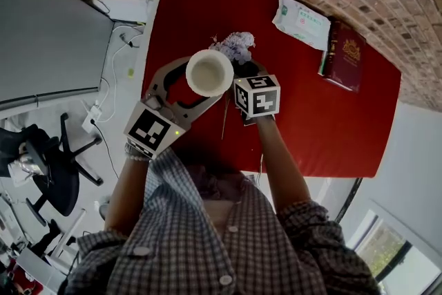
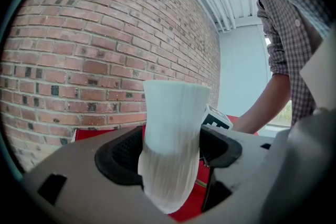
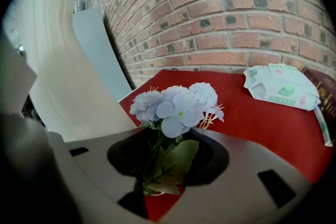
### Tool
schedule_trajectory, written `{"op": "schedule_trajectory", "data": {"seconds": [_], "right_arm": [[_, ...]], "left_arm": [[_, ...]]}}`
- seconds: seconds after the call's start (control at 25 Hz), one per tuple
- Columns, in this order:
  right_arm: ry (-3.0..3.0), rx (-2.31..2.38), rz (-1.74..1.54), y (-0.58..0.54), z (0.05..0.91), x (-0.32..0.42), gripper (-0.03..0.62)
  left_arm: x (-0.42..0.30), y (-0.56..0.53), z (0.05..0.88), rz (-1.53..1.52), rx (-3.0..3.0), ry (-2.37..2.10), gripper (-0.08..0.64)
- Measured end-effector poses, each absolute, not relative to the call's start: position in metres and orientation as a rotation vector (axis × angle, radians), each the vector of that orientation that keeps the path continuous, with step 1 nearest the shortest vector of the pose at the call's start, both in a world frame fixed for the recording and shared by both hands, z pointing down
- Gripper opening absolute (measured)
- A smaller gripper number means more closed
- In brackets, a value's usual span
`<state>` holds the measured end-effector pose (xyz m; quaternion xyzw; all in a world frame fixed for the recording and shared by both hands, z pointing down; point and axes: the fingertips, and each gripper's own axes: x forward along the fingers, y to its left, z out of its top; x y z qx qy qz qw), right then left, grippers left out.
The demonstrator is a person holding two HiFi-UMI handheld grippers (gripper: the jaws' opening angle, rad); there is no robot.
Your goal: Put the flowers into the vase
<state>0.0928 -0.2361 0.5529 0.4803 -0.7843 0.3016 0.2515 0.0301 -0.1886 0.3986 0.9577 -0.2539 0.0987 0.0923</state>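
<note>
In the head view, a white ribbed vase [image 1: 209, 72] is held above the red table [image 1: 331, 121] by the left gripper [image 1: 204, 85]. The artificial flowers [image 1: 235, 46] are seen just beyond its rim, with the right gripper [image 1: 240, 71] at them.

In the left gripper view, the jaws are clamped on the vase's [image 2: 173, 139] lower body, which is held upright.

In the right gripper view, the jaws are closed on the leafy stem under the pale blue flowers [image 3: 176, 105]. Whether the flowers are lifted off the table cannot be told.

The flowers are judged light, with soft blooms that are easily crushed and a thin, springy stem. They are best taken at the stem below the leaves, never at the blooms.
</note>
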Motion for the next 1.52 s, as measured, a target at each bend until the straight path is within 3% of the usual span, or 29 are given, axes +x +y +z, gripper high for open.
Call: {"op": "schedule_trajectory", "data": {"seconds": [0.12, 0.32, 0.88, 1.52], "right_arm": [[-2.191, 1.355, 0.780, -0.233, 0.541, 0.096, 0.121], [-2.239, 1.426, 0.725, -0.229, 0.520, 0.100, 0.091], [-2.305, 1.643, 0.486, -0.227, 0.434, 0.130, 0.074], [-2.502, 1.891, -0.089, -0.242, 0.224, 0.138, 0.074]], "left_arm": [[0.030, -0.189, 0.399, 0.298, 2.839, -0.758, 0.341], [0.030, -0.190, 0.399, 0.304, 2.856, -0.759, 0.341], [0.030, -0.188, 0.405, 0.302, 2.839, -0.738, 0.341], [0.029, -0.188, 0.407, 0.290, 2.832, -0.741, 0.341]]}}
